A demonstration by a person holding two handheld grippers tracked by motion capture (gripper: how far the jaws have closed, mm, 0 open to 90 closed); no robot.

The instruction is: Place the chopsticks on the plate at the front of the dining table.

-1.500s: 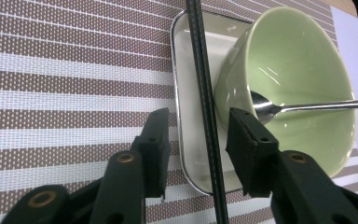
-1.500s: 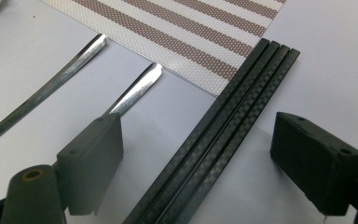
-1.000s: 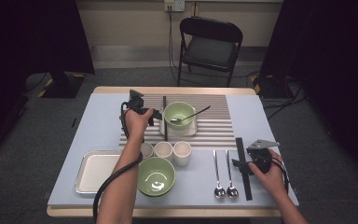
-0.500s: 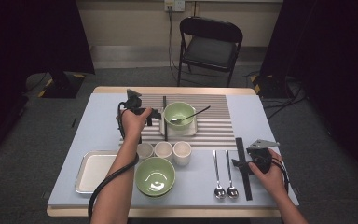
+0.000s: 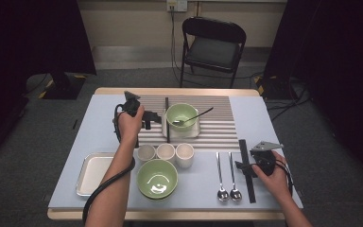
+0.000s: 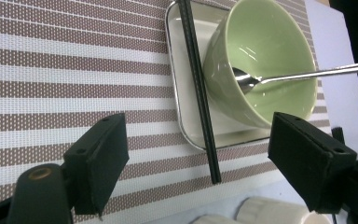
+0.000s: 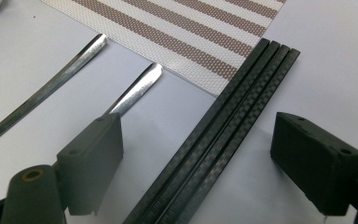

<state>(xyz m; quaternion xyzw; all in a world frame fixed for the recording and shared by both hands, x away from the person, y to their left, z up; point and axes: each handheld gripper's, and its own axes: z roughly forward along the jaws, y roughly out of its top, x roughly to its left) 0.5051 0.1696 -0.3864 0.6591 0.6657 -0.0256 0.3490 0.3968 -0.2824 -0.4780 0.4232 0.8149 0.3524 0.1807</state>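
Left tool [image 6: 200, 163] jaws just opening, nothing gripped; black chopstick [image 6: 198, 88] lies between them, resting across white tray [image 6: 177, 93] rim beside green bowl [image 6: 265, 56], frame centre. Withdraw straight back, avoid nudging stick. Right tool [image 7: 200, 163] released, straddling chopstick bundle [image 7: 223, 135].

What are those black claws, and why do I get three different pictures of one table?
A person holds a hand tool with two jaws in each hand. One picture looks down from above; the other two come from small cameras riding on the tools.

The left claw has just been opening and holds nothing; ahead of it a black chopstick lies across a white tray holding a green bowl with a spoon in it.

The right claw is open over a bundle of black chopsticks, beside two spoons.

Nearer the person stand three small cups, another green bowl and a metal tray.
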